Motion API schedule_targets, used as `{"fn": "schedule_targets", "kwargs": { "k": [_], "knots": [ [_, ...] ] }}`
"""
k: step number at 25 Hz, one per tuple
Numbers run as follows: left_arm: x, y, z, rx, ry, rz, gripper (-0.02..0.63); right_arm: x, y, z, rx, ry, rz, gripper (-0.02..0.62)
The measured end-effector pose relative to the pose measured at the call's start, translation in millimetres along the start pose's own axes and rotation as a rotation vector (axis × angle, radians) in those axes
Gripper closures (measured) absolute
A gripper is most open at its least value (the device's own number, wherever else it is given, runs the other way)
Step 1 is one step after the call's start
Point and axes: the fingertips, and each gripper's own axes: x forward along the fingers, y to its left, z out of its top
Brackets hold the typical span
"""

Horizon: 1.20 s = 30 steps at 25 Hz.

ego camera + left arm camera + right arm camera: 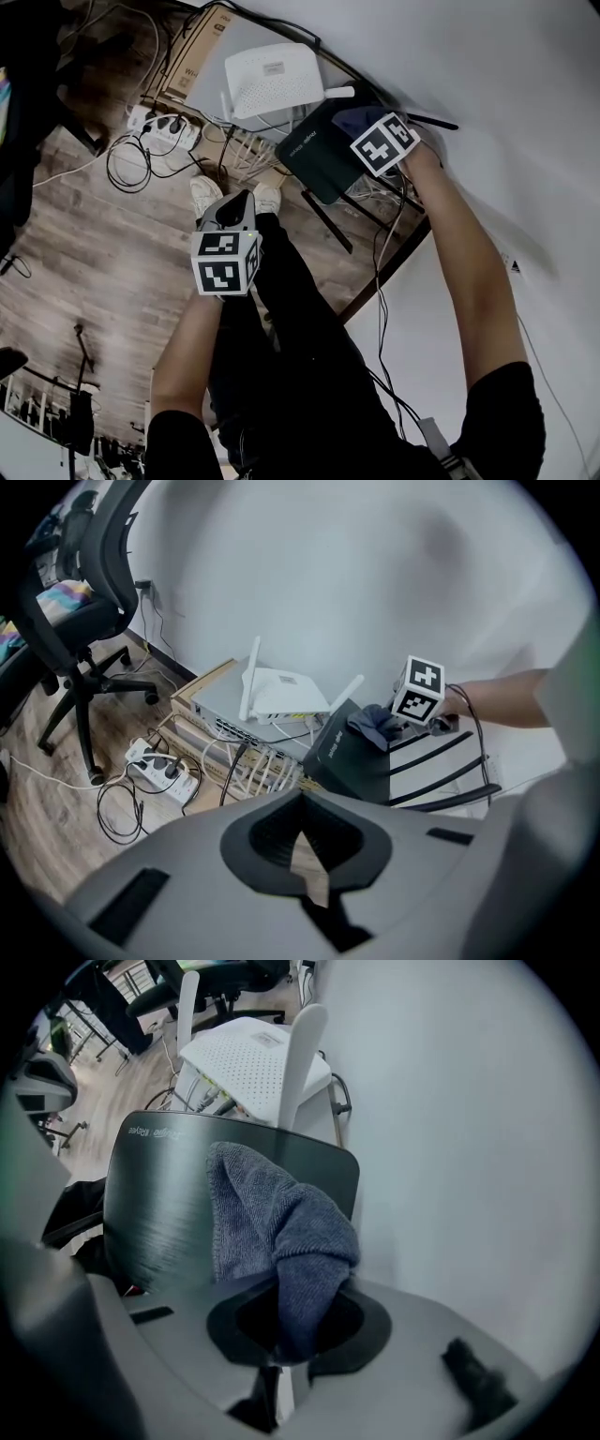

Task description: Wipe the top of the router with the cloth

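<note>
A black router [317, 157] lies tilted on the shelf beside the white wall. My right gripper [375, 131] is shut on a grey-blue cloth [272, 1222], which lies bunched on the router's glossy top [159, 1204] near its far edge. In the left gripper view the cloth [373, 726] sits on the black router [352, 761] just below the right gripper's marker cube. My left gripper [230, 220] hangs away from the router over the wooden floor, jaws together with nothing between them [305, 846].
A white router [272, 80] with upright antennas rests on a grey switch [220, 714] behind the black one. Cables and a power strip [161, 129] lie on the floor. An office chair [84, 602] stands to the left. The black router's antennas [441, 761] stretch out toward the wall.
</note>
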Motion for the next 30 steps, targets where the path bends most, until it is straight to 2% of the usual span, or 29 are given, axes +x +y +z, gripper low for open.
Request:
{"fn": "schedule_targets", "kwargs": {
  "k": [11,21,26,30],
  "knots": [
    [-4.6,9.5,-7.8,0.004,-0.001,0.001,0.601,2.3,10.5,-12.5,-0.033,0.086,0.060,0.537],
    [-11.5,21.6,-5.0,0.007,-0.001,0.009,0.601,-1.4,28.8,-16.3,0.004,0.132,0.161,0.535],
    [-8.8,22.2,1.7,0.007,-0.010,0.007,0.601,-9.5,50.5,-13.3,-0.089,0.133,0.183,0.535],
    [-6.5,20.6,-1.4,0.009,0.000,0.009,0.601,-15.2,74.4,-8.9,-0.116,0.124,0.226,0.535]
  ]
}}
